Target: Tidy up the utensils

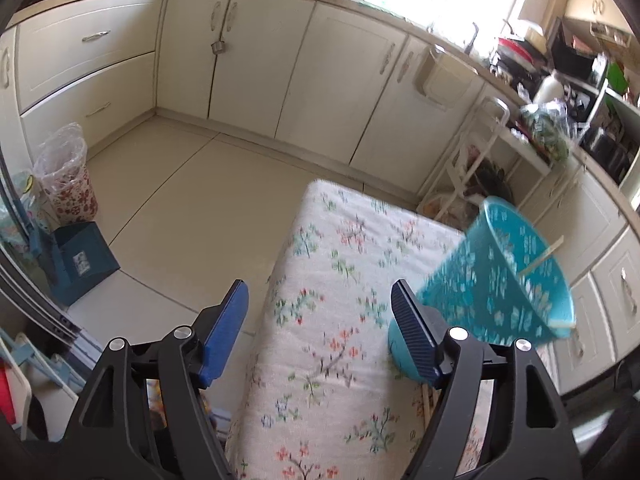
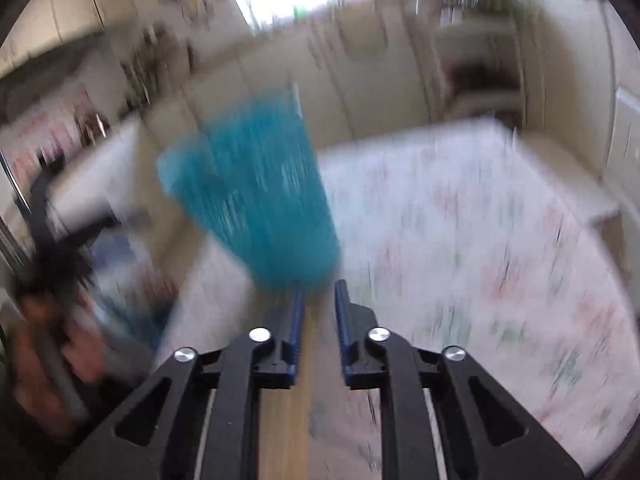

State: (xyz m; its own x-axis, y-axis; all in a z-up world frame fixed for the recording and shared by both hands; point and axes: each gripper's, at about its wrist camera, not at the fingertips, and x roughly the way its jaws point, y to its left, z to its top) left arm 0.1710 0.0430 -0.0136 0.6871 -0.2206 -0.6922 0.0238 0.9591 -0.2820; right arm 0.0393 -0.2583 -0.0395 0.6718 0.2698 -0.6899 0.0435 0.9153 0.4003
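Note:
A teal perforated utensil holder (image 1: pixel 492 276) lies tipped on the floral-cloth table (image 1: pixel 320 320), its mouth to the right, with a thin wooden stick (image 1: pixel 540 258) inside. My left gripper (image 1: pixel 320 320) is open and empty, its right finger (image 1: pixel 412 332) just in front of the holder's base. In the blurred right wrist view the holder (image 2: pixel 260 200) is straight ahead of my right gripper (image 2: pixel 318 292), whose jaws stand a narrow gap apart. A wooden utensil (image 2: pixel 296 400) runs under the left finger; whether it is gripped is unclear.
Cream kitchen cabinets (image 1: pixel 260 60) line the far walls. A lined bin (image 1: pixel 68 176) and a blue box (image 1: pixel 84 260) stand on the floor at left. A white rack (image 1: pixel 480 152) stands beyond the table. The other hand and gripper (image 2: pixel 52 280) appear at left.

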